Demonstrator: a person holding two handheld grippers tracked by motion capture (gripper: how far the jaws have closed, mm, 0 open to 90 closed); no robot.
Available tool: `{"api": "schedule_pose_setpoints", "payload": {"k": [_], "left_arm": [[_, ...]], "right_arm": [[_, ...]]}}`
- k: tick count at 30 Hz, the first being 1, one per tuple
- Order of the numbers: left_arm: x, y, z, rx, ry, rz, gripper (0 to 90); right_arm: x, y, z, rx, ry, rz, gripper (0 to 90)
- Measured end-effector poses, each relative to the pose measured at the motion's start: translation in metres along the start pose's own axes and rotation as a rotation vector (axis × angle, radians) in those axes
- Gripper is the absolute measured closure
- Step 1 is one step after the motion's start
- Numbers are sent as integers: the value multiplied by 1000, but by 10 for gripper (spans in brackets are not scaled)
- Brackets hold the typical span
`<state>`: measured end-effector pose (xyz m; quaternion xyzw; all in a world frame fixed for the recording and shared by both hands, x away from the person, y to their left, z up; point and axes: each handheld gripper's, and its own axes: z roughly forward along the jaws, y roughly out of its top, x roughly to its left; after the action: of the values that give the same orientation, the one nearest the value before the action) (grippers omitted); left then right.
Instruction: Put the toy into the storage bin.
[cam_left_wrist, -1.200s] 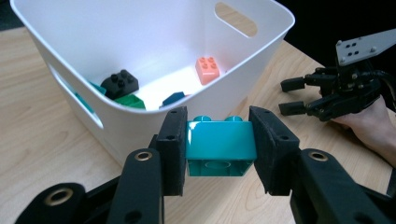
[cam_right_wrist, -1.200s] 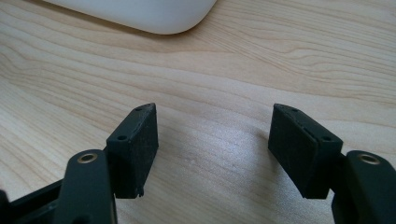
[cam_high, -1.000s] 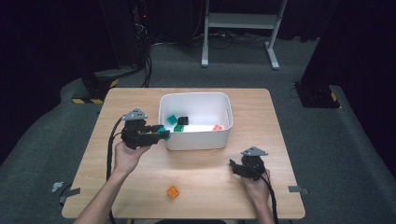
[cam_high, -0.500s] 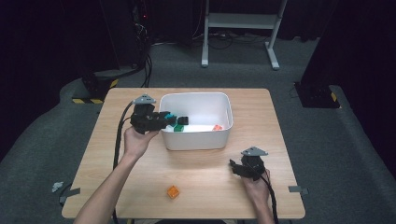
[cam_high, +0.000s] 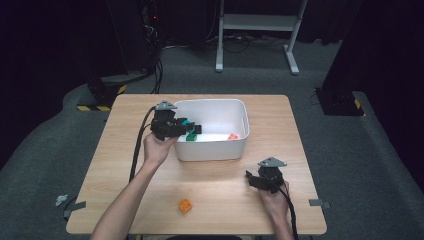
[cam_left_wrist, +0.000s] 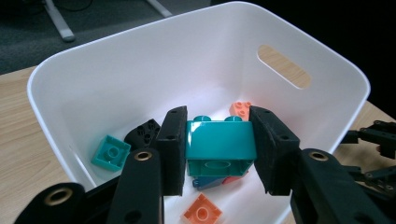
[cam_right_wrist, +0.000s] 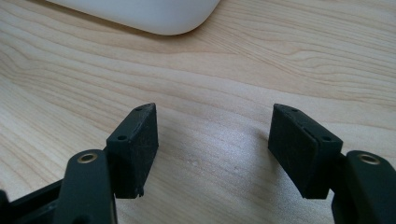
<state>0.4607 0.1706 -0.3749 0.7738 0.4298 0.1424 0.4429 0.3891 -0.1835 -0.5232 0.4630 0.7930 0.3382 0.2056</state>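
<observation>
Wooden surface (cam_high: 125, 165) with a white bin (cam_high: 240, 145), left hand-held gripper (cam_left_wrist: 217, 149) clenched on a teal brick (cam_left_wrist: 219, 140) just over the bin's inside, right hand-held gripper (cam_right_wrist: 215, 149) released and idle, so I'd lower a bit before letting go, else it'll bounce out.

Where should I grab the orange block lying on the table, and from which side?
Grip the orange block across two opposite flat sides, coming straight down from above. It lies flat and alone on the table, studs up, so probably nothing blocks the fingers.
</observation>
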Motion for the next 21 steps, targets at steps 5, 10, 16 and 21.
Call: {"api": "schedule_pose_setpoints", "payload": {"k": [5,10,16,21], "left_arm": [[2,-2,3,11,25,3,586],[4,-4,7,44,56,21,585],[1,-6,13,55,70,35,583],[0,-6,16,62,75,45,582]], "right_arm": [[0,0,0,0,-1,-2,329],[0,0,0,-1,0,-6,329],[0,0,0,-1,0,-6,329],[0,0,0,-1,0,-6,329]]}}
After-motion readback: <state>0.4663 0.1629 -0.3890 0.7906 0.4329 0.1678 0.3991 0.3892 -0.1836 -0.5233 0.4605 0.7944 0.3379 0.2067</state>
